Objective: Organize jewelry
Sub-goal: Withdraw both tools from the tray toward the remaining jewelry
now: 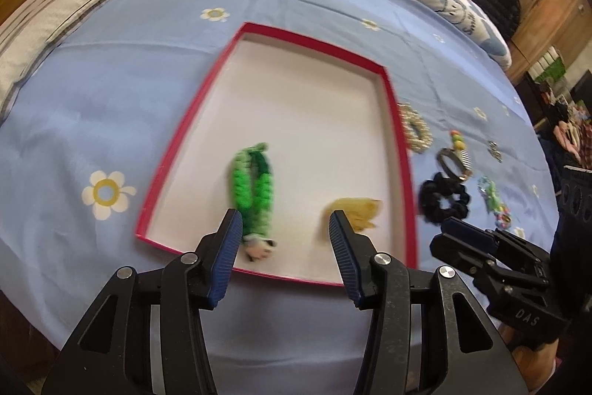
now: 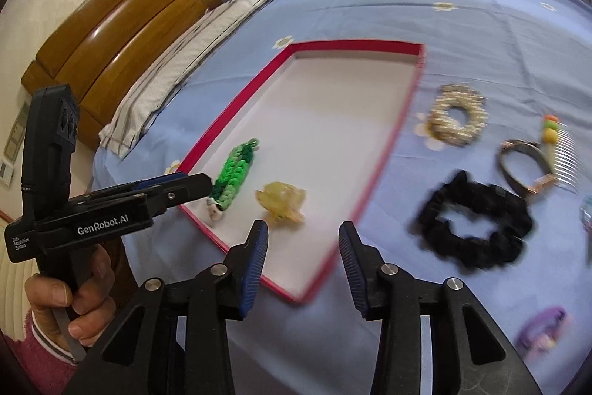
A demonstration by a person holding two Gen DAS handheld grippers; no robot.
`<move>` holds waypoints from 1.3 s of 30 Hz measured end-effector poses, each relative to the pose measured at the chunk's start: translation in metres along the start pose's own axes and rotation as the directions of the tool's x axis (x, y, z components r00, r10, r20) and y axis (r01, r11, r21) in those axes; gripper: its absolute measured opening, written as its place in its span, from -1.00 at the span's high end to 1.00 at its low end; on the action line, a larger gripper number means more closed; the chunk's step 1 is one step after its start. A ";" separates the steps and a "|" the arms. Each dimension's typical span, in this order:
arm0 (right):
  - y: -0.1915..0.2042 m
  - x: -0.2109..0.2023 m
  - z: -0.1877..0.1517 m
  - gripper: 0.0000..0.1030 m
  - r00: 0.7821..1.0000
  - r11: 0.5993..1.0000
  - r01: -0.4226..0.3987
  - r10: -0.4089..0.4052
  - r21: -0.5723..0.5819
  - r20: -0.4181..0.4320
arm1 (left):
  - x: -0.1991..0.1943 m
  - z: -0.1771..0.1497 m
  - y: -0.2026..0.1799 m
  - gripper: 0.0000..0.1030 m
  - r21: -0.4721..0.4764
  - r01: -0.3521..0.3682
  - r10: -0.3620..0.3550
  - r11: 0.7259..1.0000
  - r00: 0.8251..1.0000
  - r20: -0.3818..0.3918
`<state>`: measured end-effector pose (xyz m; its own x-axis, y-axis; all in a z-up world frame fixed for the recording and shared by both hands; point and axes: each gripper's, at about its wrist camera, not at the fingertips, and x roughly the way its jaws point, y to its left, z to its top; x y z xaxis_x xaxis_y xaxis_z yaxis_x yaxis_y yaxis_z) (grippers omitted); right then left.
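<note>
The left gripper point(image 1: 285, 224) is spread wide with nothing between its blue-padded fingers point(image 1: 229, 247), hovering over the near edge of a shallow red-rimmed box point(image 1: 403, 150) that lies on the bed point(image 1: 129, 91). Just ahead of its left finger, inside the box, lies a green braided band point(image 1: 253, 187) with a small white-and-black charm at its near end; ahead of its right finger sits a translucent yellow hair claw point(image 1: 357, 213). The right gripper point(image 2: 303, 239) is likewise open and empty — its fingers straddle the box's near right rim, with the yellow claw just ahead and to its left. To the right of that gripper, outside the box on the blue flowered sheet, rest a black scrunchie point(image 2: 477, 228), and beyond it a gold-and-pearl scrunchie point(image 2: 457, 121), a dark bangle point(image 2: 520, 165), and a clear comb point(image 2: 566, 154) topped with coloured beads. A purple hair tie point(image 2: 542, 328) lies close to the right gripper's right side, blurred. Everything outside the box is well apart from both grippers' pads — none is touched.
</note>
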<state>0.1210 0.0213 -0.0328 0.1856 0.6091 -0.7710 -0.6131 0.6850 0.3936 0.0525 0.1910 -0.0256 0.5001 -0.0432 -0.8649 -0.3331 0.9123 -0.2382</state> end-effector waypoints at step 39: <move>-0.158 -0.137 -0.072 0.13 0.953 0.914 0.187 -0.258 0.361 0.160 | 0.025 -0.026 -0.157 -0.13 0.262 0.136 -0.114 0.955 0.989 -0.095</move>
<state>0.1371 -0.1998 -0.0255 0.4576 0.4678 -0.7562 -0.2488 0.8838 0.3962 0.0966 0.0361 -0.0211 0.4569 -0.1857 -0.8699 -0.0406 0.9726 -0.2290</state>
